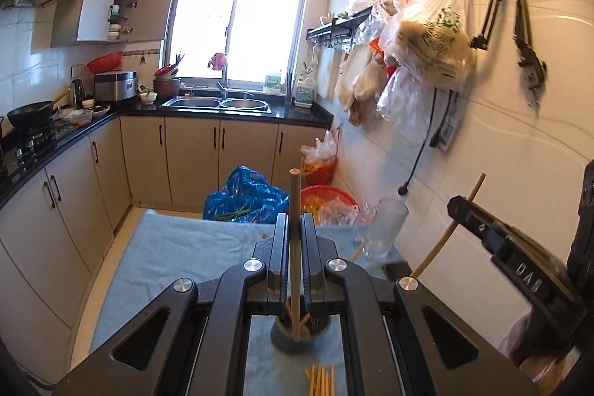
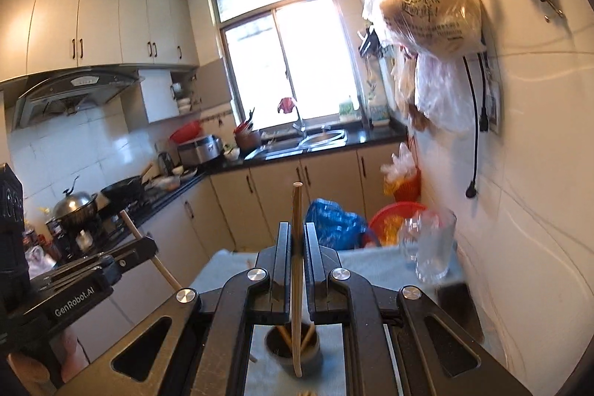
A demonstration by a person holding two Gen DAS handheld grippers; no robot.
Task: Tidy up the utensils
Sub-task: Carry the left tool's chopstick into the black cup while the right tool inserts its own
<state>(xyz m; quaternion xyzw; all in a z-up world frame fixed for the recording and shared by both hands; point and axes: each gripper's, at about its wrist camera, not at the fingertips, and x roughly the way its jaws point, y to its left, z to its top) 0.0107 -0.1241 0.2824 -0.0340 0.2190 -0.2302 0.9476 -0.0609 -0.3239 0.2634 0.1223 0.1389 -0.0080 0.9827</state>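
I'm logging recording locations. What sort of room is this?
A lived-in home kitchen: a double stainless steel sink under the window, a black wok on the gas stove, and a grey range hood overhead.

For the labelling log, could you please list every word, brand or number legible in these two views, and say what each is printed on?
"GenRobot.AI": white lettering on the black body of the left gripper, read in the right wrist view.
"DAS": embossed on the black right gripper body; the letters are unclear.
Green print on the clear plastic bag of buns hanging from the wall hooks: too blurred to read.
Labels on the bottles by the steel sink: too small.
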